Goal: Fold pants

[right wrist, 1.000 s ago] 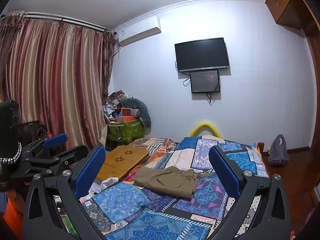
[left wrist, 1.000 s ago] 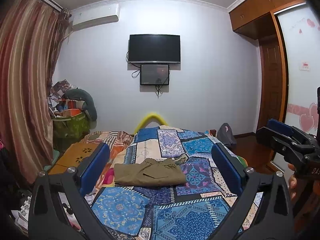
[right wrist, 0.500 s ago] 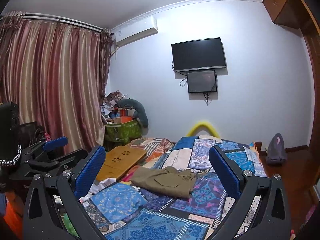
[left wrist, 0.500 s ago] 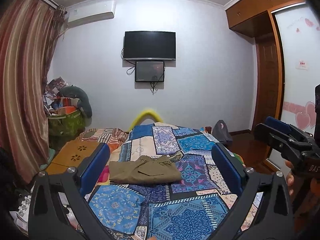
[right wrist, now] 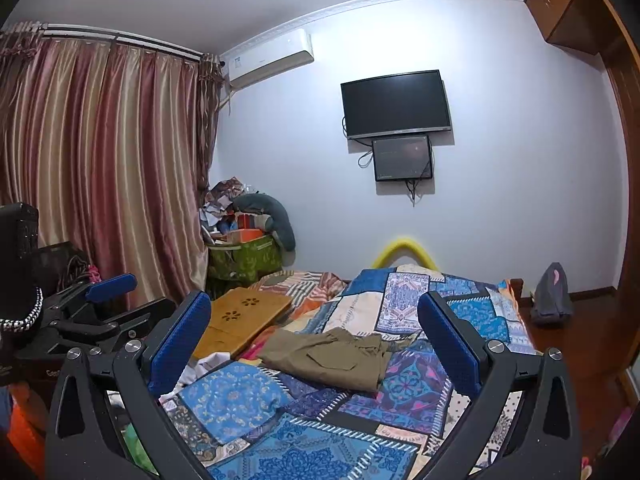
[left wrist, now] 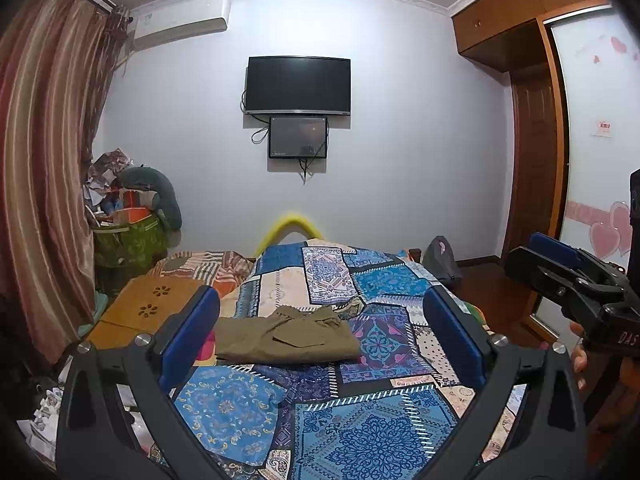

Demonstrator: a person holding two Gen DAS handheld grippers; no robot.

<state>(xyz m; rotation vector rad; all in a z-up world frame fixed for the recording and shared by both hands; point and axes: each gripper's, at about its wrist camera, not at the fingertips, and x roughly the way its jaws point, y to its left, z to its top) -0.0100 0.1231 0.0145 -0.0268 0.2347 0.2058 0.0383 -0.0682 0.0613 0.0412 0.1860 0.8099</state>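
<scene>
Olive pants (left wrist: 286, 334) lie folded in a compact bundle mid-bed on the patchwork quilt (left wrist: 372, 428), well ahead of both claws. Left claw (left wrist: 320, 340) and right claw (right wrist: 314, 346): jaws spread wide, holding nothing. The cloth looks light, soft and limp; a further fold would probably best start by pinching a thick folded edge or the waistband.

The folded olive-brown cloth pants (left wrist: 286, 336) look matt and soft on the blue patchwork cotton bedspread (left wrist: 360, 432); the tan perforated board (left wrist: 148, 308) looks like smooth wood.
</scene>
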